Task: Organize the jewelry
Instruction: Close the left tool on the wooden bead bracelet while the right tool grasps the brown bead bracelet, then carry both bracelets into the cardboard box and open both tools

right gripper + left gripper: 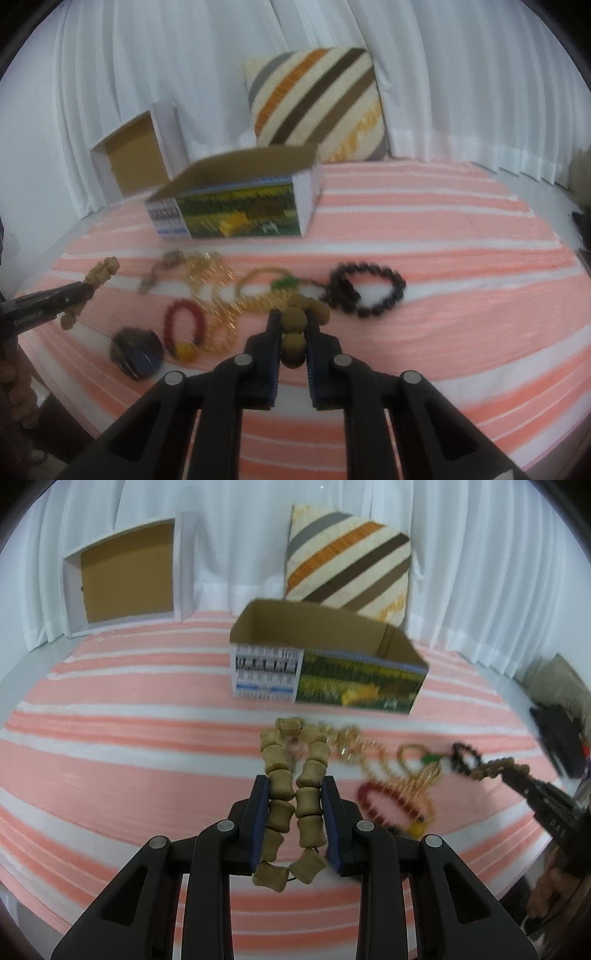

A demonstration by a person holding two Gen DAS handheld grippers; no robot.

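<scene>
White pleated curtain (236, 535) fills the whole wall behind my work surface. Pink-and-white striped cloth (129, 746) covers the surface. Striped cushion (317, 107) leans upright against the curtain. Even, soft light. Dark clutter at my far right edge, too blurred to tell.

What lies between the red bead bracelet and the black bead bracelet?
In the right wrist view, tangled gold chains lie between the red bead bracelet and black bead bracelet.

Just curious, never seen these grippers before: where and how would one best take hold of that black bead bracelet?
Probably the black bead bracelet's open right arc, coming down from above with one finger inside the loop. It lies flat on the striped cloth; its left side touches the gold chain.
</scene>
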